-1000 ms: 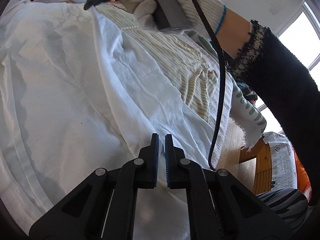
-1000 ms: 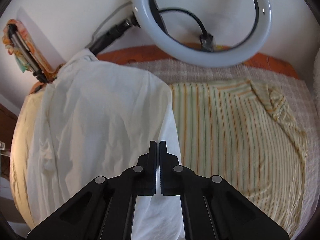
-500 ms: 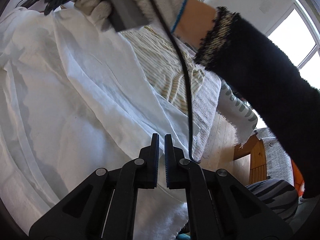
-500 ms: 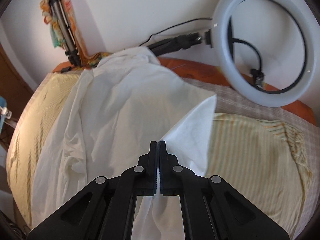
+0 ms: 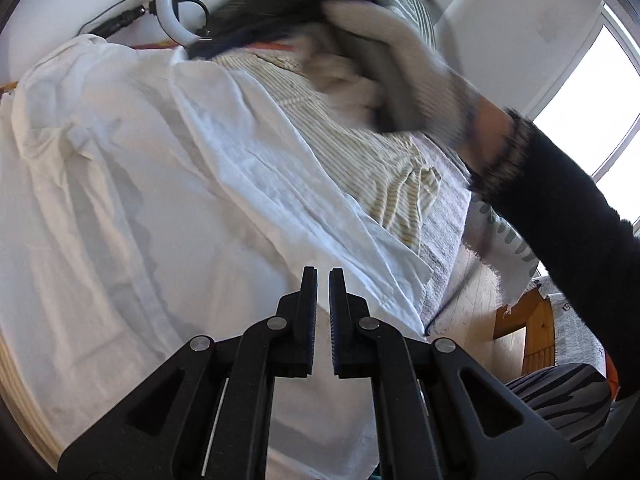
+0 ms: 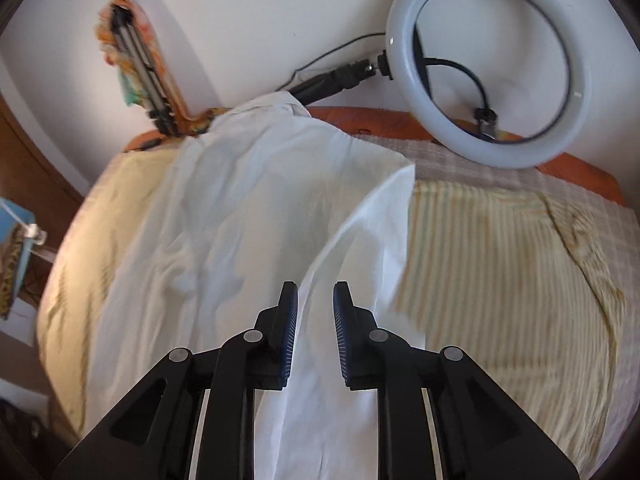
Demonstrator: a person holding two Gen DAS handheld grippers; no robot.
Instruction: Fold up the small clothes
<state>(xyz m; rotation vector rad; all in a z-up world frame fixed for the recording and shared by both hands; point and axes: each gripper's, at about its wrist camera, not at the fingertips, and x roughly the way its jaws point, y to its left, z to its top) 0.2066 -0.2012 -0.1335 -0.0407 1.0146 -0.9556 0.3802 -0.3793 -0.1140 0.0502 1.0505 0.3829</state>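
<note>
A large white garment (image 5: 168, 184) lies spread over the bed, with one edge folded over itself; it also shows in the right wrist view (image 6: 240, 216). A yellow striped garment (image 6: 500, 264) lies flat to its right, also seen in the left wrist view (image 5: 372, 160). My left gripper (image 5: 323, 280) is shut and empty just above the white garment's near edge. My right gripper (image 6: 316, 292) is open over the folded white flap, holding nothing. In the left wrist view the gloved right hand (image 5: 392, 64) and its gripper are blurred above the striped garment.
A ring light (image 6: 492, 64) on a black arm stands at the head of the bed. A folded tripod (image 6: 140, 64) leans against the wall at the left. The wooden floor (image 5: 472, 300) and a wooden stool (image 5: 532, 320) lie past the bed's right edge.
My right gripper has opened and let go of the white flap, which now lies folded over the garment. My left gripper stays shut and has barely moved.
</note>
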